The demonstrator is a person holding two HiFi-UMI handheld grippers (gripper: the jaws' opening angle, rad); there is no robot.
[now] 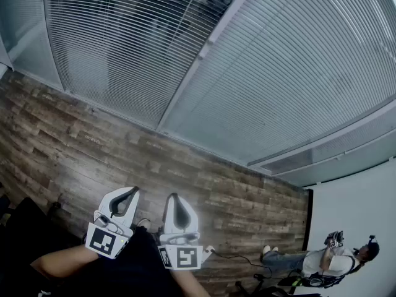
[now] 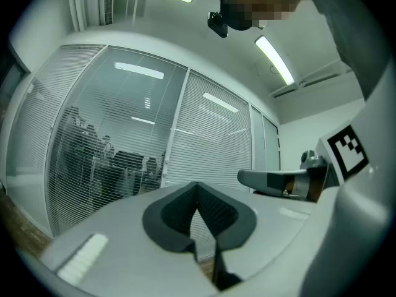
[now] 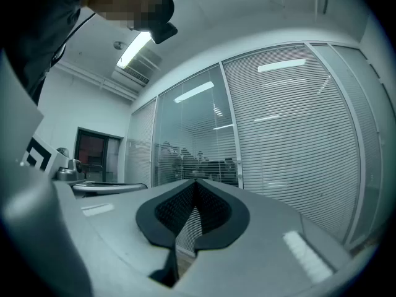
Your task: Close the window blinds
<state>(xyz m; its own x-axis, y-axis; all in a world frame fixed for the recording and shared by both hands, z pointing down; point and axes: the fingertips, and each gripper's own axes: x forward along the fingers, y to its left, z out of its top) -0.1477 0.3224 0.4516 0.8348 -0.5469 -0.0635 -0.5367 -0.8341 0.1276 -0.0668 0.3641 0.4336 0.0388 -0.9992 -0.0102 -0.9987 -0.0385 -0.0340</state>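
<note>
White slatted blinds cover a glass wall. In the head view, the slats of the left panel [image 1: 124,42] are tilted so that I see through them, while the right panel [image 1: 297,73] looks closed. Both grippers are held low over the wood floor, well short of the blinds. The left gripper [image 1: 132,193] and the right gripper [image 1: 174,198] are side by side, both shut with nothing between the jaws. The left gripper view shows the left gripper [image 2: 198,184] with its tips meeting, pointed at the see-through panel [image 2: 117,166]. The right gripper [image 3: 195,181] points at the same see-through panel [image 3: 192,147].
Dark wood-plank floor [image 1: 93,141] runs up to the glass wall. A seated person [image 1: 328,262] is at the lower right by a white wall [image 1: 365,209]. A cable [image 1: 238,258] lies on the floor. People [image 2: 111,156] are visible behind the glass.
</note>
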